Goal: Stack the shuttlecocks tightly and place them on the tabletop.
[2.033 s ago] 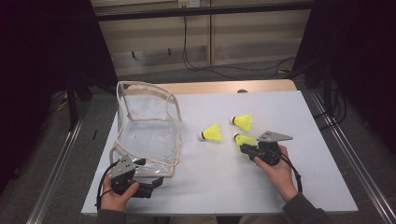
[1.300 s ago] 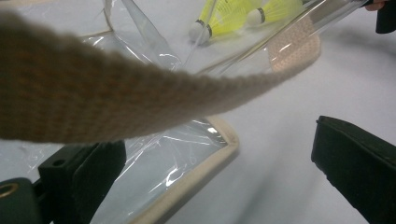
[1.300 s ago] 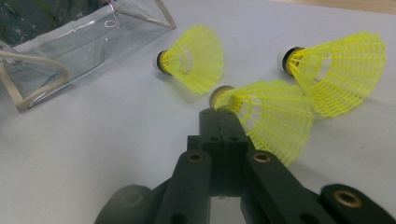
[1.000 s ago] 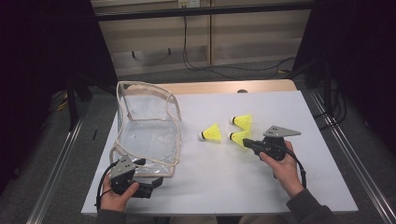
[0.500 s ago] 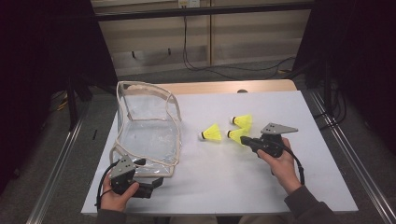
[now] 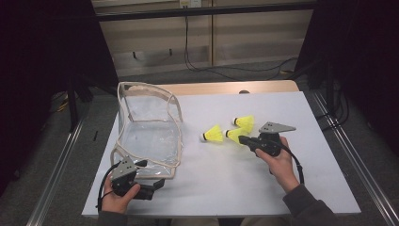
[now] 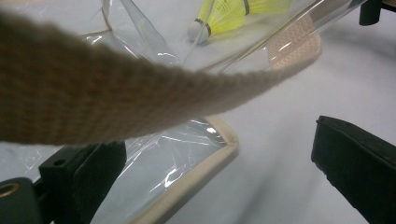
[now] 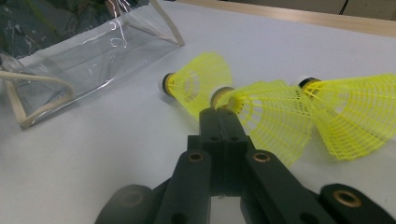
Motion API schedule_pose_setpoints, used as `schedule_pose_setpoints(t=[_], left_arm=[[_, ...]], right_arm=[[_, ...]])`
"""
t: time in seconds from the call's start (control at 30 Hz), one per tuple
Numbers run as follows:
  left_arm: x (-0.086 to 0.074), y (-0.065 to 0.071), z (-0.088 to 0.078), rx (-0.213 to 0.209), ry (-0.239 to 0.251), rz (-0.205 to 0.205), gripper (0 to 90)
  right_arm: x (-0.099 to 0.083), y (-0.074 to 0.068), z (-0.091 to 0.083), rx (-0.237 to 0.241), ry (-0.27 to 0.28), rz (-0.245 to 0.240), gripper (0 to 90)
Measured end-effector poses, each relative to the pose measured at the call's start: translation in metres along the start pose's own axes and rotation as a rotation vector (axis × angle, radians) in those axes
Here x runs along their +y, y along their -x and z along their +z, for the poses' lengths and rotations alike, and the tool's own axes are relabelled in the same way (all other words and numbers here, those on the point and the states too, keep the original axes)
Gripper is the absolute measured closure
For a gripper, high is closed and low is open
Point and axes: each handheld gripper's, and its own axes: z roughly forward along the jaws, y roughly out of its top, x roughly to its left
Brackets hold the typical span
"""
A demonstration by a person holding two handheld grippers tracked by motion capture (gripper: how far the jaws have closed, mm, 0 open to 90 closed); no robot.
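The middle shuttlecock (image 6: 234, 135) lies on the white desk (image 6: 226, 188) between two other shuttlecocks (image 6: 212, 134), its skirt pinched in the clenched jaws of the right gripper (image 6: 243, 139). The left gripper (image 6: 155, 186), jaws spread, straddles the clear bag (image 6: 150, 136)'s corner.

Lit from overhead, tabletop (image 6: 226, 188) bright | dark surroundings | glare on clear bag (image 6: 150, 127) | near strap (image 7: 93, 88) blurred | soft shadows

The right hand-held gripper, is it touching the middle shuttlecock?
Touching. The right gripper view shows the right hand-held gripper, shut, pinching the middle shuttlecock by its skirt edge.
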Motion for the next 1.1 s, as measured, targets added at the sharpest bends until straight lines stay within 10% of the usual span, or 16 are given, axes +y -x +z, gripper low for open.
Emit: schedule_pose_setpoints(t=[1.1], left_arm=[[0.0, -0.001, 0.0, 0.0, -0.003, 0.005, 3.4]], right_arm=[[0.008, -0.007, 0.021, 0.042, -0.014, -0.036, 90.0]])
